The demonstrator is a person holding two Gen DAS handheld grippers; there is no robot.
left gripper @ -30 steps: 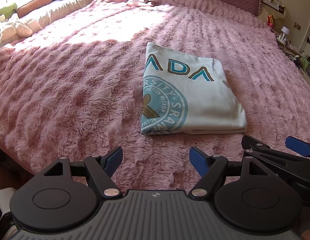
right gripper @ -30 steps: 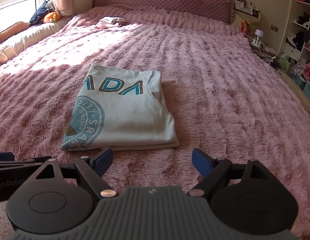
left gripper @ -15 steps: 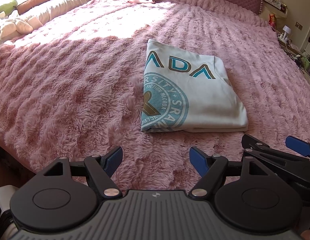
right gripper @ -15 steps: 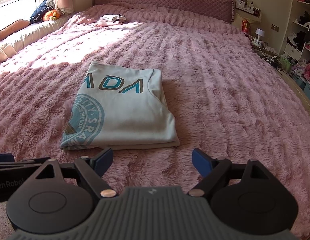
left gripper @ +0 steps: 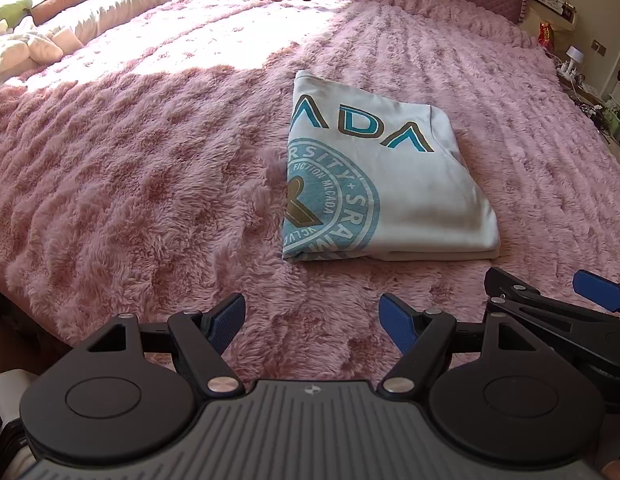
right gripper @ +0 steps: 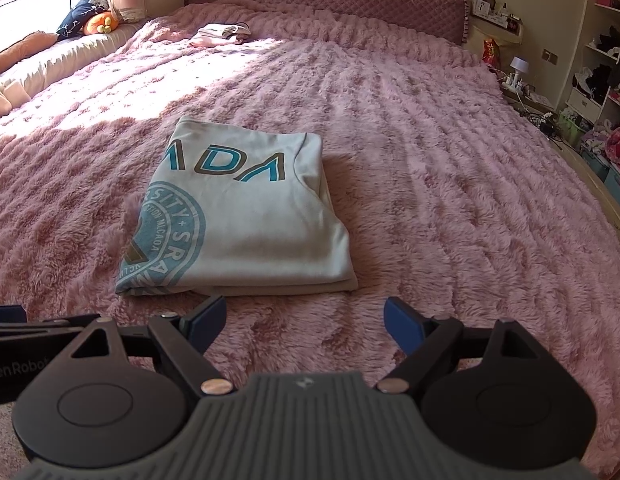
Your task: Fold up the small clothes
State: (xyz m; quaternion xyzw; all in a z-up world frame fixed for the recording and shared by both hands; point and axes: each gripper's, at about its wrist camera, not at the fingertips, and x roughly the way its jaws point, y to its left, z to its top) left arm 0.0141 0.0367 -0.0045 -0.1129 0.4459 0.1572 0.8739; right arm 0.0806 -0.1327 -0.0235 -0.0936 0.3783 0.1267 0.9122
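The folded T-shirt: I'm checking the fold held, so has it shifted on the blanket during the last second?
No. The folded T-shirt lies flat in the same spot on the pink blanket, equally far from the headboard.

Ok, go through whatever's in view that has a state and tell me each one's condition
Light blue shirt: folded into a flat rectangle, lying on the pink blanket.
Left gripper: open, empty, short of the shirt.
Right gripper: open, empty, short of the shirt.
Pink garment near the headboard: lying bunched.

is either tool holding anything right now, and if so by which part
Nothing is held. The left tool and the right tool both stand open and empty above the pink blanket, short of the folded shirt.
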